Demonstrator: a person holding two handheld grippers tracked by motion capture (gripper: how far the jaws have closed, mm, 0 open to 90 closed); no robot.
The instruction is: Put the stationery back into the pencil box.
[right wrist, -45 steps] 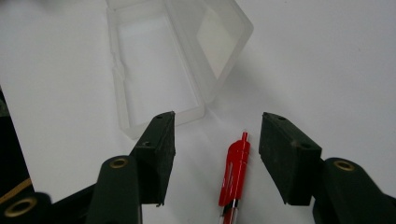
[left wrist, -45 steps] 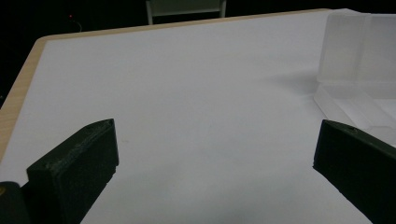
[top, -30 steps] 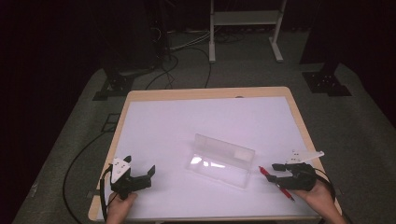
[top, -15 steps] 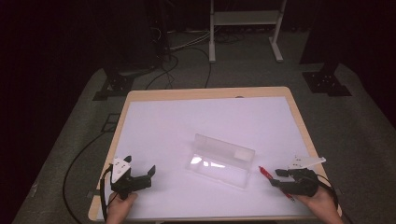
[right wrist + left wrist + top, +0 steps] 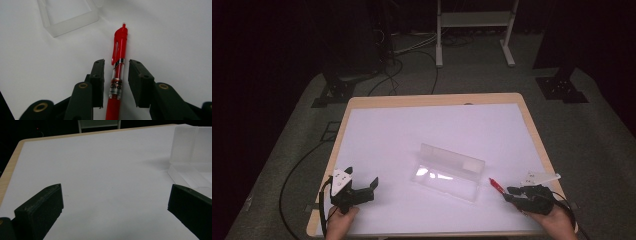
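Observation:
A red click pen (image 5: 496, 185) (image 5: 118, 50) lies flat on the white table cover, tip end pointing away from my right gripper. My right gripper (image 5: 513, 192) (image 5: 116, 67) is low at the front right. Its jaws straddle the pen's clear barrel with a thin gap on each side, so it is open and not clamped. A clear plastic case (image 5: 447, 172) (image 5: 192, 152) (image 5: 67, 15) sits mid-table with its lid raised, just left of the pen. My left gripper (image 5: 362, 177) (image 5: 116, 190) rests at the front left, wide open, with nothing between its jaws.
The white cover spans the wooden table (image 5: 432, 100). A small white card (image 5: 539, 176) lies by the right hand near the table's right edge. On the dark floor behind are cables (image 5: 407, 50), a white frame stand (image 5: 474, 30) and black bases (image 5: 562, 87).
My right gripper has drawn back towards the front edge and settled low around the pen. The pen, the case and my left gripper have stayed put.

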